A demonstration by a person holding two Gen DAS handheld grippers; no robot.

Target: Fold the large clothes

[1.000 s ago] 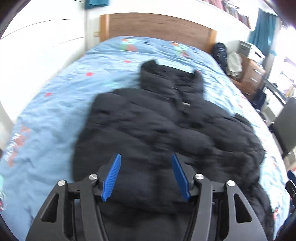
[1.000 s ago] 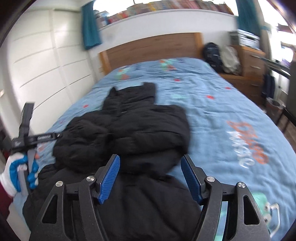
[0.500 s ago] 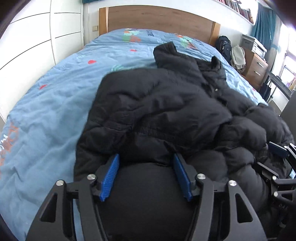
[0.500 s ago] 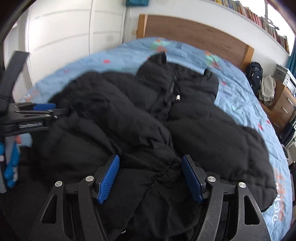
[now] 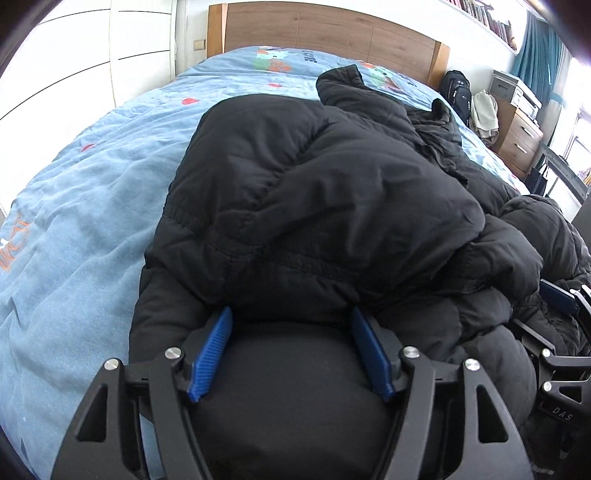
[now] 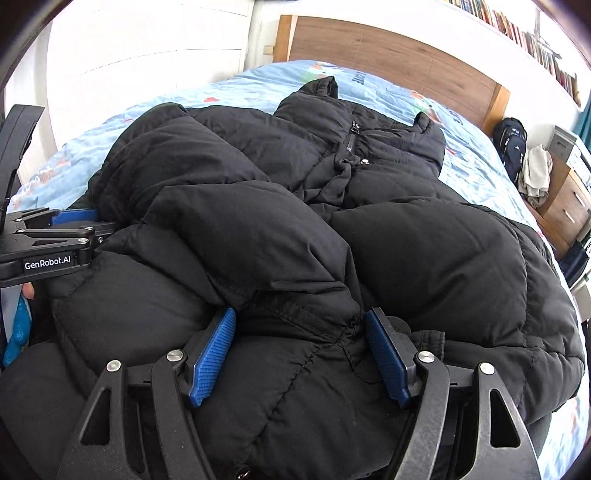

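Observation:
A big black puffer jacket (image 5: 314, 192) lies on the blue bed, collar toward the headboard, both sleeves folded in over its front. It fills the right wrist view (image 6: 424, 251) too. My left gripper (image 5: 291, 321) is open, its blue pads pushed into the jacket's near left hem, with puffy fabric bulging between the jaws. My right gripper (image 6: 301, 321) is open the same way at the near right hem. Each gripper shows in the other's view: the right one at the right edge (image 5: 557, 299), the left one at the left edge (image 6: 74, 218).
The blue printed bedspread (image 5: 85, 206) lies bare to the jacket's left. A wooden headboard (image 5: 332, 33) stands at the far end. A dark backpack (image 6: 511, 147) and a wooden drawer unit (image 5: 517, 136) stand to the right of the bed. White wardrobe doors (image 6: 147, 48) line the left.
Both grippers have come down and forward to the jacket's near hem, and the fabric now bulges between their open jaws. The jacket fills far more of both views.

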